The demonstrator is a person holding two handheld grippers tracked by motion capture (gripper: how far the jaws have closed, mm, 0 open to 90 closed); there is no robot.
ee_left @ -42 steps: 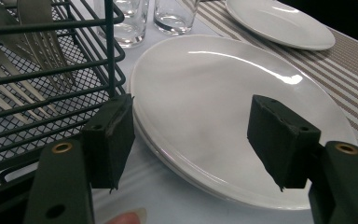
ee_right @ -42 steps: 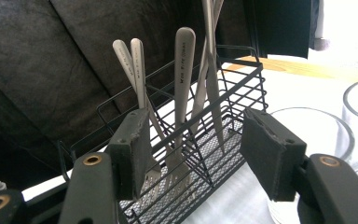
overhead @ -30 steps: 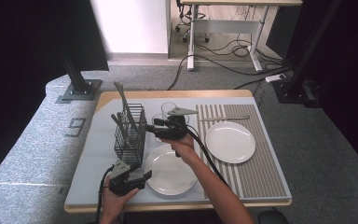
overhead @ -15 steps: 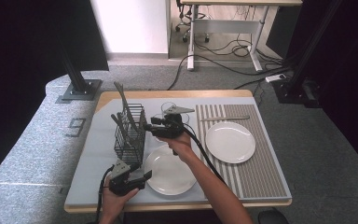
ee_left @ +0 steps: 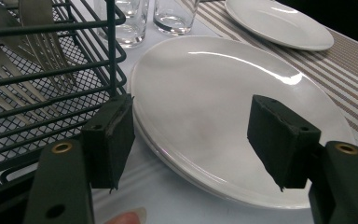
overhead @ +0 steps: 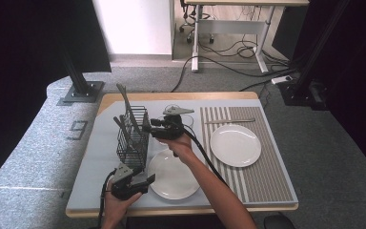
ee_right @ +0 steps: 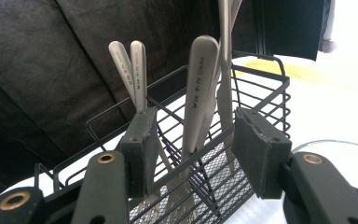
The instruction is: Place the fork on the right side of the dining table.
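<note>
Cutlery basket [overhead: 132,137]: black wire, upright near the desk's left edge, holding forks and other cutlery handles [ee_right: 199,88].
Right gripper [ee_right: 193,154]: jaws apart, level with the basket's rim, one handle between them, untouched.
Left gripper [ee_left: 191,140]: jaws apart, by the desk's front edge, over the near plate [ee_left: 223,107], just beside the basket.

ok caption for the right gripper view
Open right tool lined up on cutlery handles standing in the wire basket
</note>
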